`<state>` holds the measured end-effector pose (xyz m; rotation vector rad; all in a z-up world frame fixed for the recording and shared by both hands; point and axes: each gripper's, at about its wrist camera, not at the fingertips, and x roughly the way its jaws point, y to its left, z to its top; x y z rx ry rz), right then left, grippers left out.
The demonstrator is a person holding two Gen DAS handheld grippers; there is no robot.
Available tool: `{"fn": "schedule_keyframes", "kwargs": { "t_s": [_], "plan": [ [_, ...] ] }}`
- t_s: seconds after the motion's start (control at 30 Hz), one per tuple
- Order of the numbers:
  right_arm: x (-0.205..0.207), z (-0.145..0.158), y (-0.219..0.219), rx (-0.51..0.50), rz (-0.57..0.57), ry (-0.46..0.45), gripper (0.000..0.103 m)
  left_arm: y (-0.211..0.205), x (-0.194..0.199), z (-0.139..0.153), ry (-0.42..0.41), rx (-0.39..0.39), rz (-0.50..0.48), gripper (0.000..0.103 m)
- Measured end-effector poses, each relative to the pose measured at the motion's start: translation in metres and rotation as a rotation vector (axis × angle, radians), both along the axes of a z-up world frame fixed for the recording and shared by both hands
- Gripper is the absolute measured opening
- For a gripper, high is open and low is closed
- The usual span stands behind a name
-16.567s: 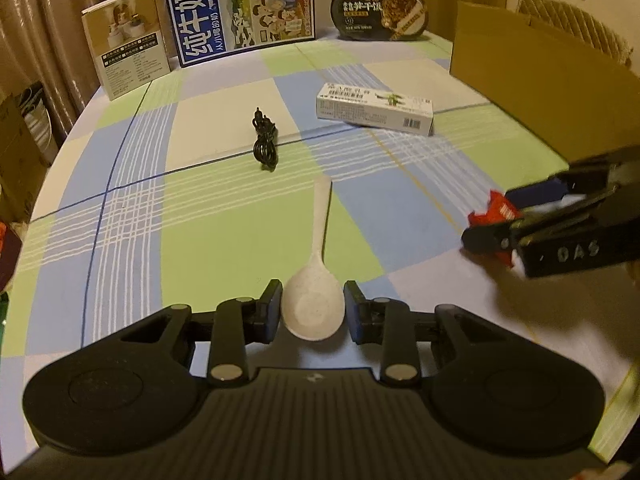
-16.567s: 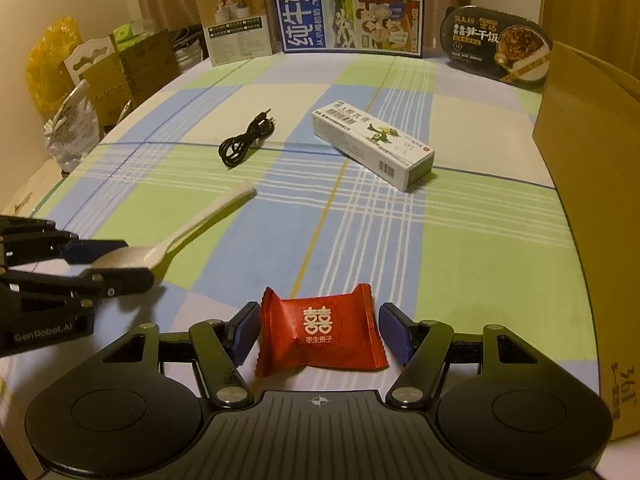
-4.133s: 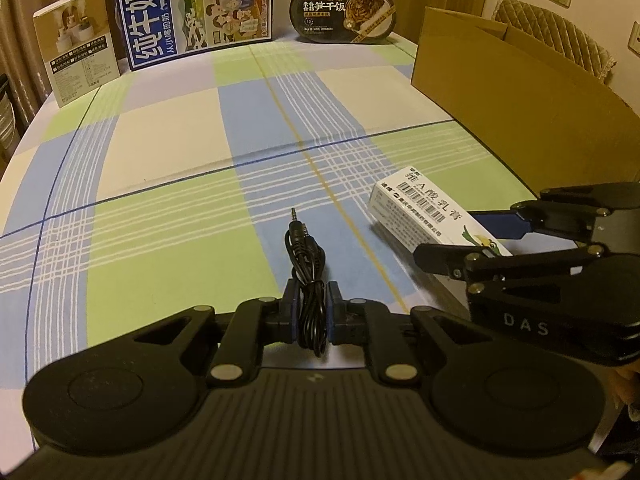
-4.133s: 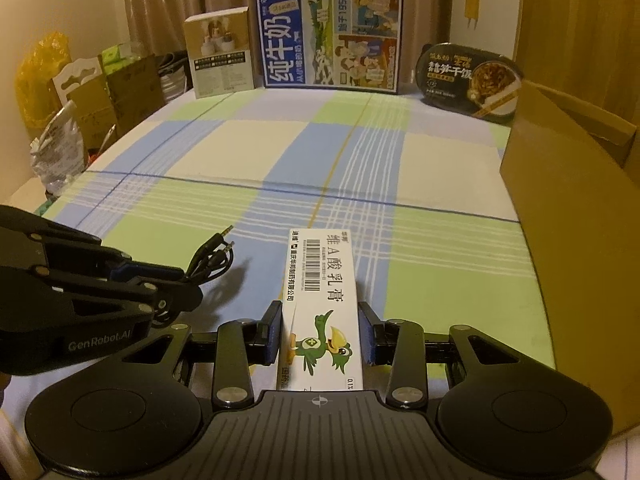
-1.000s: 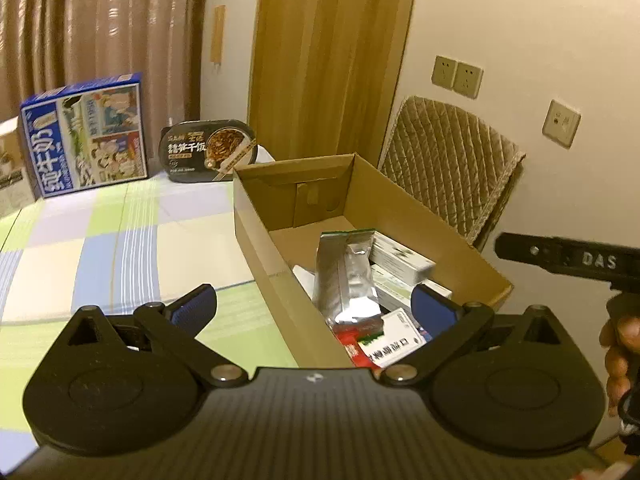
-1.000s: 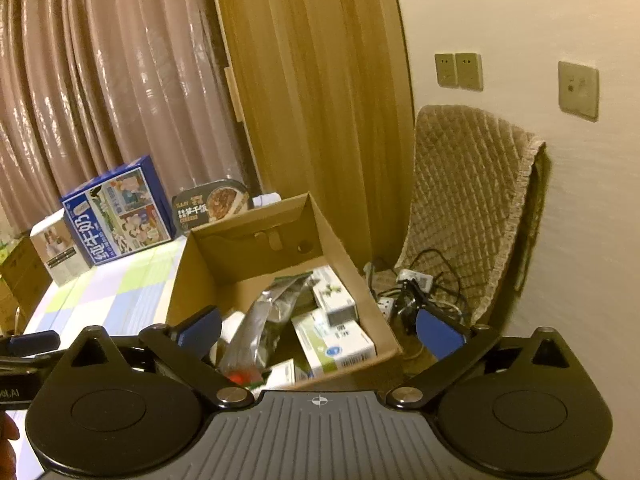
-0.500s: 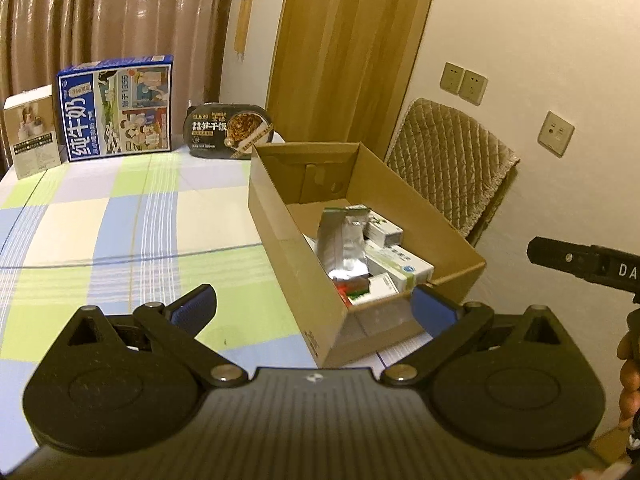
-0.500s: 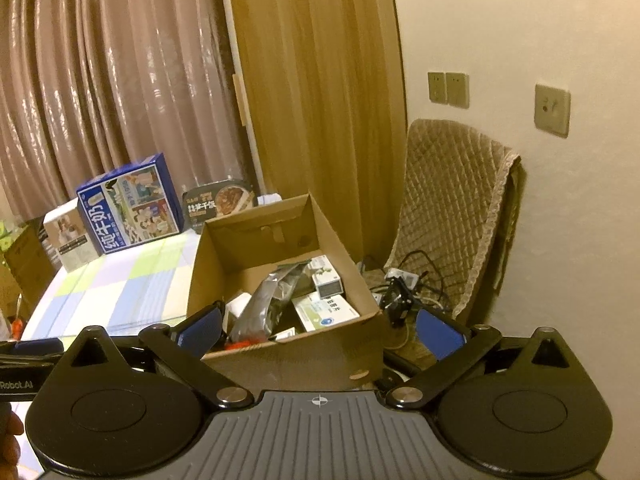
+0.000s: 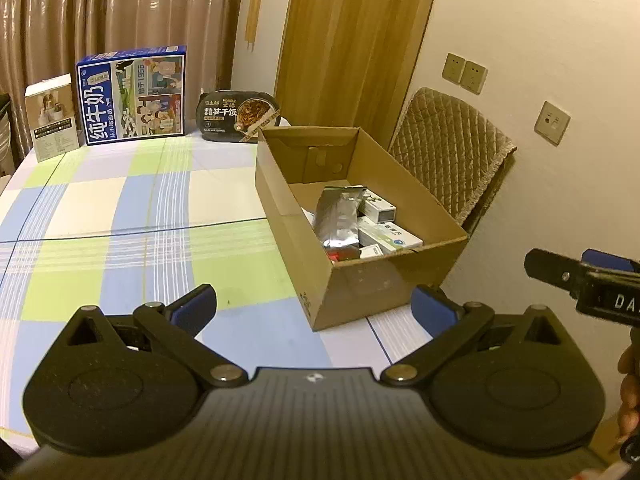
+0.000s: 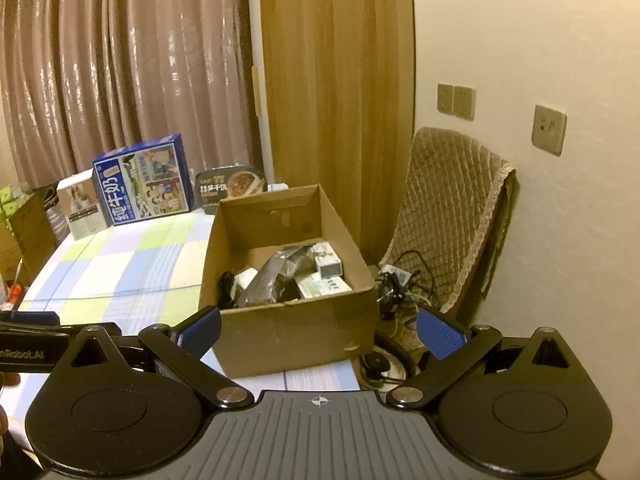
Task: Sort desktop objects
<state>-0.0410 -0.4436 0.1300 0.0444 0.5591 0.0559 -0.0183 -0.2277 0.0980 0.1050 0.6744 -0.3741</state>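
While both tools hung raised above the near end of the table, the left gripper [image 9: 314, 304] had its blue-padded fingers [image 9: 194, 306] spread wide with nothing between them, pointing out over the checked blue, green and white tablecloth [image 9: 120, 208]. The right gripper [image 10: 318, 330] was likewise splayed and empty, aimed at the near wall of the open brown cardboard box [image 10: 292, 332]. It reached in from the right edge of the left camera's view, level with the box's near corner, and part of a hand showed beneath it.

Inside the box [image 9: 360, 280], which sat at the table's right edge, lay a crumpled silver foil pouch [image 9: 340, 216], several small white cartons [image 9: 386, 236], something red [image 9: 334, 255] by the near wall, and a coiled black cable [image 10: 227, 286] against the left wall. At the far end of the table stood a blue milk carton box [image 9: 132, 96], a small pale box [image 9: 52, 116] and a black oval meal tray [image 9: 238, 117]. A quilted tan chair [image 10: 448, 216] stood beyond the box.
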Motion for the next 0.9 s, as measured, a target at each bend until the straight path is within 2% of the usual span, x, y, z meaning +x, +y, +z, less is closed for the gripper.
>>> {"fn": "schedule_keyframes", "kwargs": {
  "t_s": [0.37, 0.9],
  "plan": [
    [-0.020, -0.001, 0.006, -0.030, 0.021, 0.010, 0.101, -0.002, -0.026, -0.003, 0.001, 0.033, 0.008, 0.102],
    [-0.020, -0.003, 0.004, -0.027, 0.031, 0.022, 0.101, -0.001, -0.029, -0.002, -0.008, 0.045, 0.019, 0.102]
  ]
}}
